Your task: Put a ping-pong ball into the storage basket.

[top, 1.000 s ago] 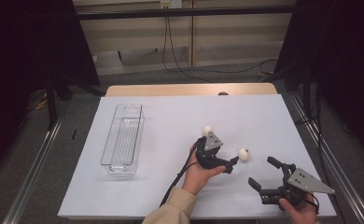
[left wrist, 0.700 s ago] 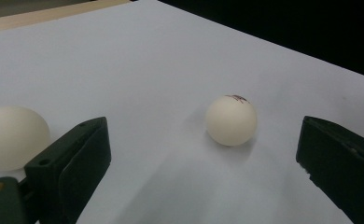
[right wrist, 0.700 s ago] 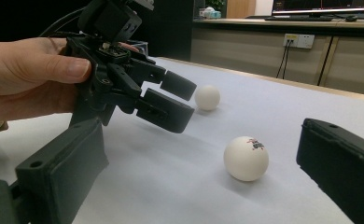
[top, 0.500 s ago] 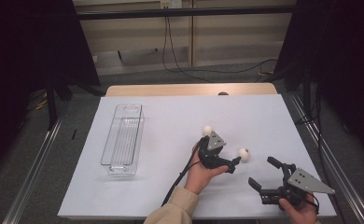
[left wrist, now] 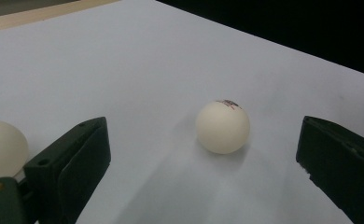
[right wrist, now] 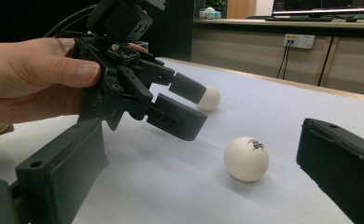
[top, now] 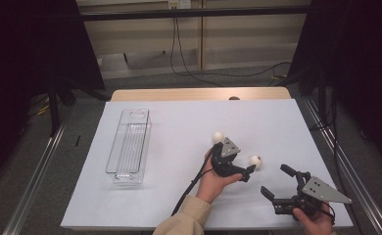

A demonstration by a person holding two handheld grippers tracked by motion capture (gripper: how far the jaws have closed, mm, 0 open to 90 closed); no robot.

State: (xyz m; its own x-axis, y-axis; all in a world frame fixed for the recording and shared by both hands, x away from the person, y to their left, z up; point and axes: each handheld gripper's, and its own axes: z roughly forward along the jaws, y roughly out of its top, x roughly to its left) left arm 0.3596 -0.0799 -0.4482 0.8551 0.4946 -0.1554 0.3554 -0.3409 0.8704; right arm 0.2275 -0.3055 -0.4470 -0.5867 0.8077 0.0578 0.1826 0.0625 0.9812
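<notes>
White paper covered the desk (top: pixel 179 122), with a clear tray (top: pixel 129 147) out at 9 o'clock. Left tongs (left wrist: pixel 203 163) were wide open and empty, with the marked ball (left wrist: pixel 222 126) sitting on the desk right between the jaws. A second ball (top: pixel 218 137) was at their 12 o'clock. Right tongs (top: pixel 277 183) hung open and empty at 4 o'clock.

The desk (top: pixel 179 122) wears a smooth, matt white sheet. Both balls (left wrist: pixel 222 126) (top: pixel 218 137) look like matt plastic. The bin (top: pixel 129 147) is clear, glossy plastic. Jaws are matt black.
</notes>
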